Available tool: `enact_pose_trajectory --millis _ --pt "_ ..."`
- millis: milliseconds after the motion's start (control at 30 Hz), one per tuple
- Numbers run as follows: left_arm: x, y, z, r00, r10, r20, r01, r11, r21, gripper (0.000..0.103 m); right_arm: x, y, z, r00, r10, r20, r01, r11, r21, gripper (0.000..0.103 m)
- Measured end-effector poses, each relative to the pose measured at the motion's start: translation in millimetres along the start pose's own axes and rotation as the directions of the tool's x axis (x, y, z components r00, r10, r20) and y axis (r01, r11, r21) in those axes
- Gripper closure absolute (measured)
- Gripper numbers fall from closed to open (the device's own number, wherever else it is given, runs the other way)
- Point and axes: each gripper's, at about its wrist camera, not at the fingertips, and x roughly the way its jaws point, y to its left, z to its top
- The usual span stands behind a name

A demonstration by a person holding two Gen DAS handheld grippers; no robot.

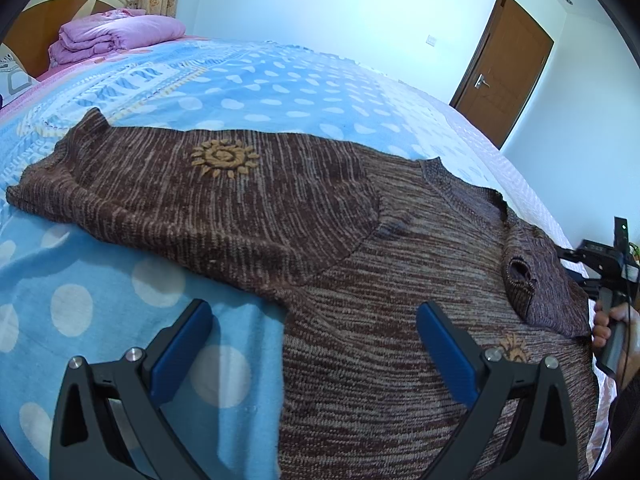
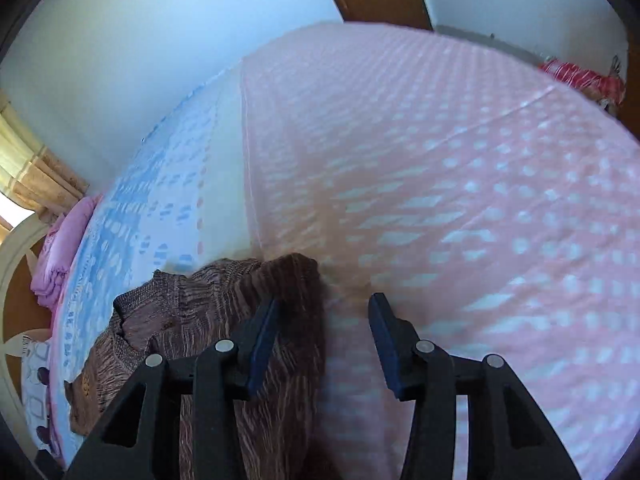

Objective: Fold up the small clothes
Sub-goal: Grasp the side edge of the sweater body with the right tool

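— While both views are up, what fills them, biggest thing first?

— A bed (image 1: pixel 280 80) under a blue spotted blanket (image 1: pixel 100 300) that turns to pink with pale spots (image 2: pixel 460 200) on the far side of the sweater. Everything else I'll place against the brown sweater (image 1: pixel 360 280).

— Where does the sweater lie?

— Flat on the blanket, body spread out, one sleeve (image 1: pixel 160 188) folded across its upper part and stretching left, with a tan sun motif (image 1: pixel 224 158) on it. A second sleeve cuff (image 1: pixel 520 276) is doubled back onto the sweater's right shoulder (its round opening faces the left camera). The collar (image 1: pixel 460 188) sits on the sweater's far edge.

— And beyond the sweater?

— A folded purple quilt (image 1: pixel 120 34) by the wooden headboard (image 1: pixel 40 28), well apart from it; a brown door (image 1: pixel 504 76) in the far wall.

— The left gripper (image 1: pixel 314 344)?

— Released: jaws spread wide, one blue pad (image 1: pixel 180 352) over bare blanket, the other over the knit, straddling the sweater's left side edge. Nothing is pinched.

— The right gripper (image 2: pixel 324 344)?

— Also released, narrower gap, empty. It straddles the sweater's right edge (image 2: pixel 280 280); that view is blurred. From the left camera it shows only as a black frame in a hand (image 1: pixel 608 324) just off the sweater's right side.
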Motion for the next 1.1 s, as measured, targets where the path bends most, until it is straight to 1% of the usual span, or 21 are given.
enact_pose_trajectory --millis 33,100,133,233,367,433,567,633,667,700,733,800,833,867,900,933,967,1000,1033,1067,1100 --pt "0 0 0 1.0 0.001 0.0 -0.001 1.0 0.001 0.0 2 6 3 1.0 0.003 0.0 -0.003 1.0 -0.027 0.055" --pt "0 0 0 1.0 0.004 -0.002 -0.004 1.0 0.003 0.0 7 12 10 0.998 0.056 -0.036 -0.058 0.996 -0.074 0.094" --pt "0 0 0 1.0 0.005 -0.002 -0.005 1.0 0.004 0.0 7 15 12 0.997 0.059 -0.058 -0.063 0.995 -0.082 0.099" --pt "1 0 0 1.0 0.005 -0.003 -0.005 1.0 0.004 0.0 -11 23 21 0.999 0.014 0.032 -0.009 0.987 -0.158 0.099" --pt "1 0 0 1.0 0.006 -0.003 -0.006 1.0 0.004 0.0 -28 33 35 0.988 -0.053 0.142 0.085 0.969 -0.231 0.099" --pt "1 0 0 1.0 0.006 -0.003 -0.006 1.0 0.004 0.0 -24 42 35 0.981 -0.102 0.162 0.149 0.94 -0.308 0.099" --pt "1 0 0 1.0 0.006 -0.003 -0.006 1.0 0.004 0.0 15 53 29 0.962 -0.223 0.157 0.27 0.862 -0.43 0.099" --pt "1 0 0 1.0 0.006 -0.003 -0.006 1.0 0.004 0.0 37 51 25 0.94 -0.299 0.165 0.341 0.813 -0.472 0.098" --pt "1 0 0 1.0 0.007 -0.004 -0.007 1.0 0.004 0.0 41 52 25 0.931 -0.32 0.175 0.364 0.797 -0.483 0.093" --pt "1 0 0 1.0 0.008 -0.004 -0.008 1.0 0.005 0.0 36 52 27 0.916 -0.344 0.207 0.402 0.781 -0.479 0.09" --pt "1 0 0 1.0 0.007 -0.004 -0.007 1.0 0.005 0.0 30 54 30 0.89 -0.382 0.25 0.456 0.763 -0.458 0.086" --pt "1 0 0 1.0 0.006 -0.003 -0.006 1.0 0.004 0.0 4 59 33 0.843 -0.402 0.357 0.526 0.754 -0.393 0.086" --pt "1 0 0 1.0 0.006 -0.003 -0.006 1.0 0.003 0.0 -10 64 31 0.831 -0.383 0.403 0.531 0.763 -0.368 0.079" --pt "1 0 0 1.0 0.005 -0.002 -0.005 1.0 0.003 0.0 -27 69 29 0.831 -0.35 0.432 0.512 0.785 -0.349 0.054" --pt "2 0 0 1.0 0.005 -0.002 -0.005 1.0 0.003 0.0 -41 73 26 0.86 -0.29 0.421 0.446 0.827 -0.342 0.038" --pt "1 0 0 1.0 0.005 -0.002 -0.005 1.0 0.003 0.0 -48 76 22 0.902 -0.212 0.376 0.349 0.871 -0.347 0.018" --pt "1 0 0 1.0 0.004 -0.002 -0.004 1.0 0.003 0.0 -52 78 17 0.947 -0.109 0.301 0.216 0.911 -0.35 0.017" --pt "1 0 0 1.0 0.004 -0.002 -0.004 1.0 0.002 0.0 -51 80 10 0.975 -0.013 0.22 0.089 0.938 -0.336 0.017" --pt "1 0 0 1.0 0.003 -0.001 -0.003 1.0 0.001 0.0 -46 84 2 0.987 0.049 0.156 0.002 0.95 -0.314 0.017" --pt "1 0 0 1.0 0.002 -0.001 -0.002 1.0 0.001 0.0 -38 89 -8 0.992 0.073 0.102 -0.04 0.952 -0.302 0.019" --pt "1 0 0 1.0 0.003 -0.001 -0.003 1.0 0.001 0.0 -29 93 -14 0.996 0.066 0.064 -0.043 0.953 -0.301 0.024"
